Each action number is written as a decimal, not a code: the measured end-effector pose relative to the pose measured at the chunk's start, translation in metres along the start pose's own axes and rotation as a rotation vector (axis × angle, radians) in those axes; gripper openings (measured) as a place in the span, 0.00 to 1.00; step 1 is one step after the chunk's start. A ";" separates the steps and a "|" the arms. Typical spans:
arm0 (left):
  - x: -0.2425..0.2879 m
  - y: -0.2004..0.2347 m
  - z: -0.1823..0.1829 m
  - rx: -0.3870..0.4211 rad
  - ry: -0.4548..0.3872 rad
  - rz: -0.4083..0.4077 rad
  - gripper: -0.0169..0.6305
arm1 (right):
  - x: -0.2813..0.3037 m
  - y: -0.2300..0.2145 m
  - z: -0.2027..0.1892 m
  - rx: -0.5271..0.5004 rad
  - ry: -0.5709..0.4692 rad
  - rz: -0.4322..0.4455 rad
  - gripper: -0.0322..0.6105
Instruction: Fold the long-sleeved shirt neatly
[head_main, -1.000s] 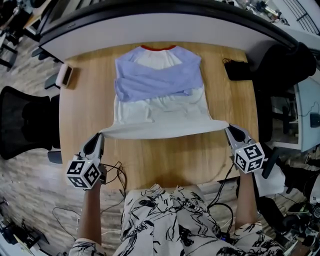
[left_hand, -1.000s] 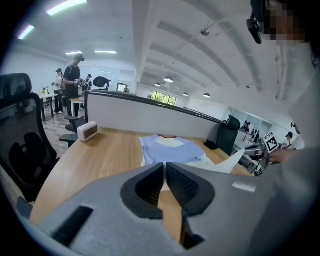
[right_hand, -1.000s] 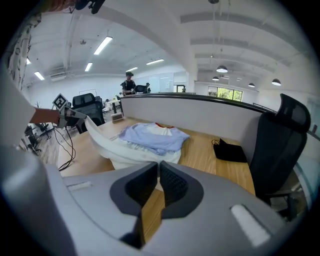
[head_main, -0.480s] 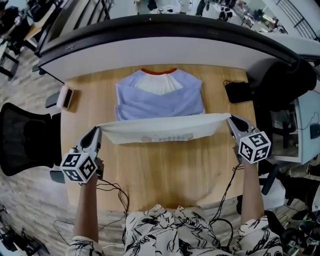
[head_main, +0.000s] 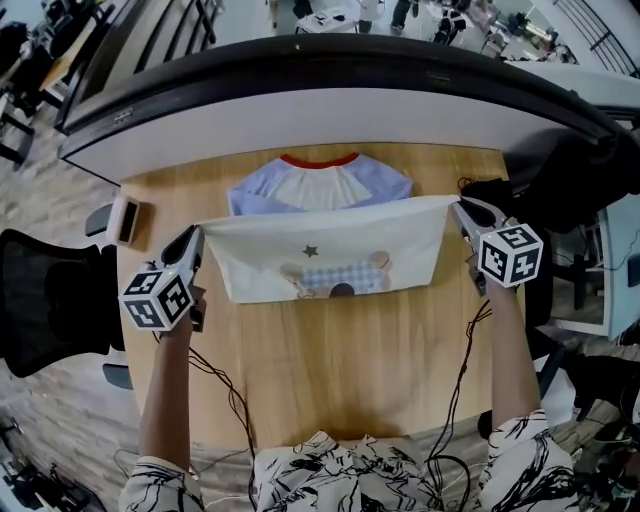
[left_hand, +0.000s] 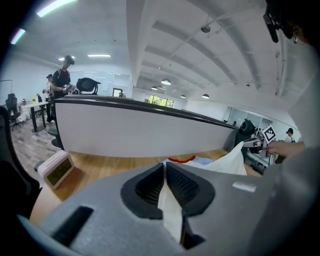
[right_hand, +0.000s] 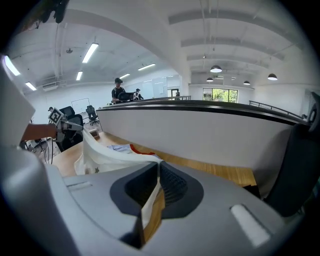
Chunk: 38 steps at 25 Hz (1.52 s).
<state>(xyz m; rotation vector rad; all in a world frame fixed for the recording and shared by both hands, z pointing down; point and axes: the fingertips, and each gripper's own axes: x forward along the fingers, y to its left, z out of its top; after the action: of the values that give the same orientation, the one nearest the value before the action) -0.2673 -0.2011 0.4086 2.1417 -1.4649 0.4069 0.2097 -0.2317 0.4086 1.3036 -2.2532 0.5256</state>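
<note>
The light wooden counter (head_main: 330, 370) carries the white long-sleeved shirt with lavender sleeves (head_main: 385, 180), which lies flat toward the far edge, midway between the left and right edges. Its body runs from the near side to the far side, and its sleeves are already crossed over the chest.

The lower half of the shirt is raised off the wood. It hangs as a white panel (head_main: 330, 255) with a small star and a cartoon print facing up. The hem (head_main: 325, 213) is stretched taut from left to right, parallel to the counter's far edge.

The left gripper (head_main: 197, 234) is pressed together on the left corner of the hem, with white cloth running out between its jaws. The right gripper (head_main: 459, 207) is pinched on the right corner in the same way and sits slightly nearer the far edge.

The red-trimmed collar (head_main: 320, 159) lies just beyond the held hem, toward the far edge. It is centred between the two grippers, so neither is clearly nearer to it.

The fold likely finishes by carrying the hem straight on toward the far edge. The left corner would need to catch up so the hem lands square across the shoulders.
</note>
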 end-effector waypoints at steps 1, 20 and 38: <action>0.009 0.004 0.001 -0.002 0.005 0.000 0.06 | 0.008 -0.004 0.003 0.000 0.003 -0.001 0.09; 0.161 0.082 -0.036 -0.135 0.257 -0.005 0.07 | 0.160 -0.065 -0.041 0.134 0.266 0.042 0.09; 0.160 0.074 -0.027 0.806 0.201 -0.330 0.32 | 0.187 -0.050 -0.036 -0.515 0.257 0.291 0.53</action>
<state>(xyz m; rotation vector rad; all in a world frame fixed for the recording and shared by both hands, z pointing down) -0.2753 -0.3309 0.5305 2.7725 -0.8720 1.1983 0.1804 -0.3653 0.5502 0.6221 -2.1689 0.1712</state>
